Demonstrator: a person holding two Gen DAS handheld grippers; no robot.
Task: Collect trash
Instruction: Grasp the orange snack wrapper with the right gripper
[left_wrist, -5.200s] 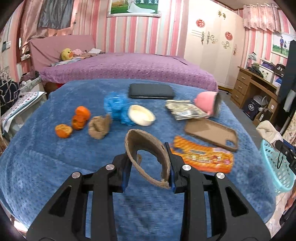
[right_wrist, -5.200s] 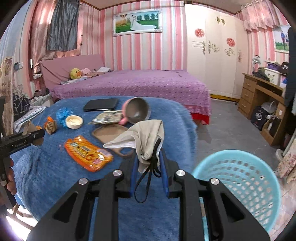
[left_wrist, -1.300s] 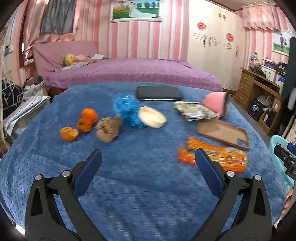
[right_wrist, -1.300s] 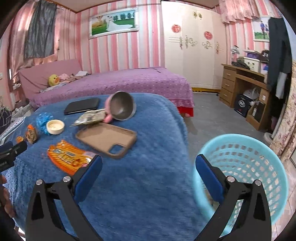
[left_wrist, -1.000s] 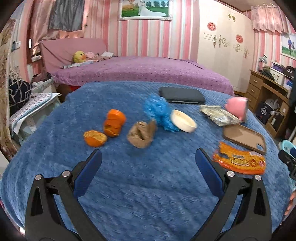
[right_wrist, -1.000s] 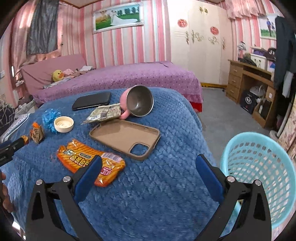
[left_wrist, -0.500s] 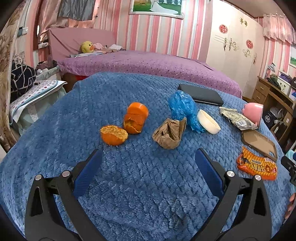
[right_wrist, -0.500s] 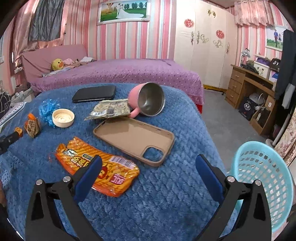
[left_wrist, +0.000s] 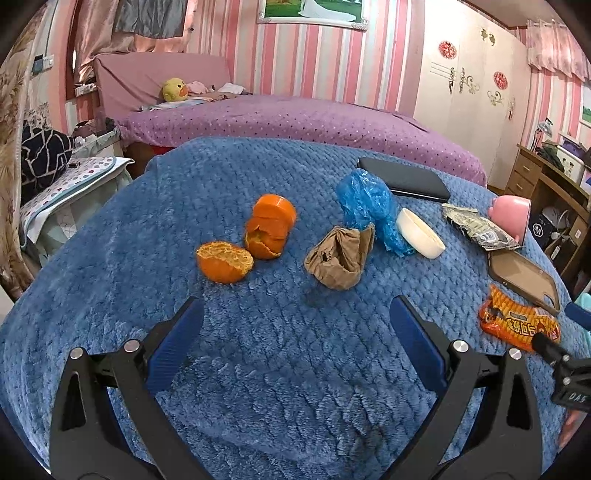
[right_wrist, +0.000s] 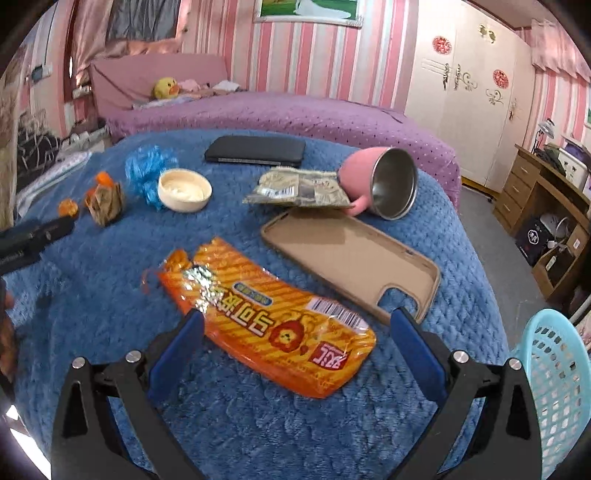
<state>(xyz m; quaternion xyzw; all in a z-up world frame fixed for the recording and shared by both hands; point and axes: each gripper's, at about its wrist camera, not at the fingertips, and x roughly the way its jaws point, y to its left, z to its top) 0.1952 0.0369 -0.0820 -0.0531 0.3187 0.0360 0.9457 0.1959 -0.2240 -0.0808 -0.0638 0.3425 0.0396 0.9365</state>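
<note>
My left gripper is open and empty above the blue blanket, just short of a crumpled brown paper and orange peels. Behind those lie a blue plastic bag and a white lid. My right gripper is open, its fingers straddling the near end of an orange snack wrapper. A silvery wrapper lies farther back. The light blue trash basket stands off the table's right edge.
A tan phone case, a tipped pink mug and a black phone share the blue-covered table. A purple bed lies behind, a wooden desk to the right. The other gripper's tip shows at the left.
Both grippers have let go of what they held 5 s ago and stand open. The left has swung left toward the peels and brown paper; the right has moved in over the orange wrapper.
</note>
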